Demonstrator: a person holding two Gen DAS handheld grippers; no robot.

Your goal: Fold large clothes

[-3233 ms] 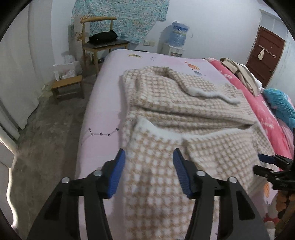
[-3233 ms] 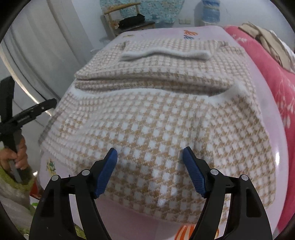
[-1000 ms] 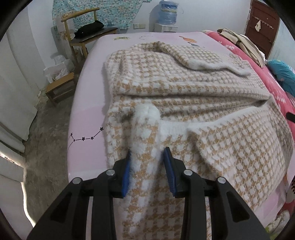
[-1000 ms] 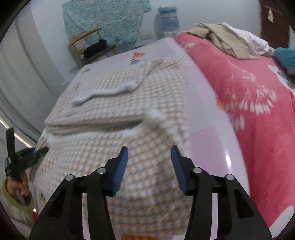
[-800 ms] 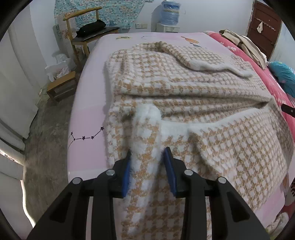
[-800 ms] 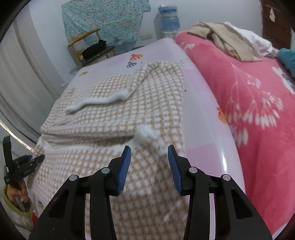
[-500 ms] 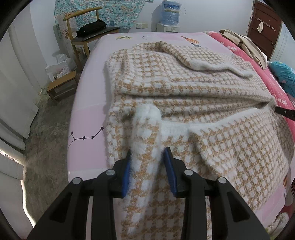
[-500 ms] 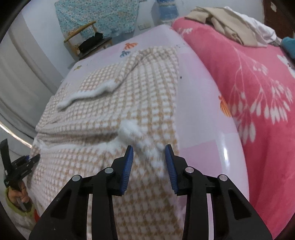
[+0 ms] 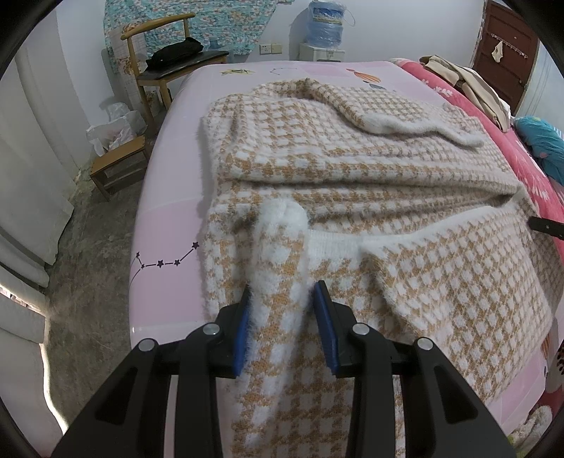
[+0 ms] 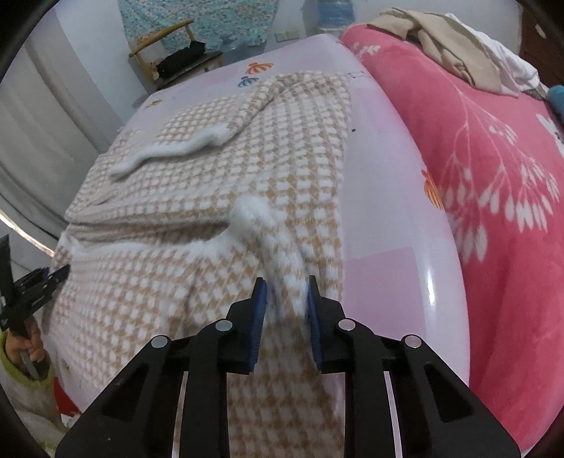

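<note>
Checked sweater lies half-folded on the pink bed. Your left gripper pinches a hem ridge; right gripper is closing on another. Soft, bulky knit: grip both hem corners.

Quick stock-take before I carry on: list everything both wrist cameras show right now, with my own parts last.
checked sweater: one, tan and white, folded on the pink sheet
pink sheet: one, pale pink, covers the bed's near half
red blanket: one, white flower print, beside the sheet
beige clothes: one pile, on the red blanket
wooden chair: one, black bag on its seat
small stool: one, wooden, on the floor
water bottle: one, blue, by the wall
left tool: black, blue pads pinching the sweater's near hem
right tool: closing on the hem's other corner
hand: one, green cuff, holding the left tool
</note>
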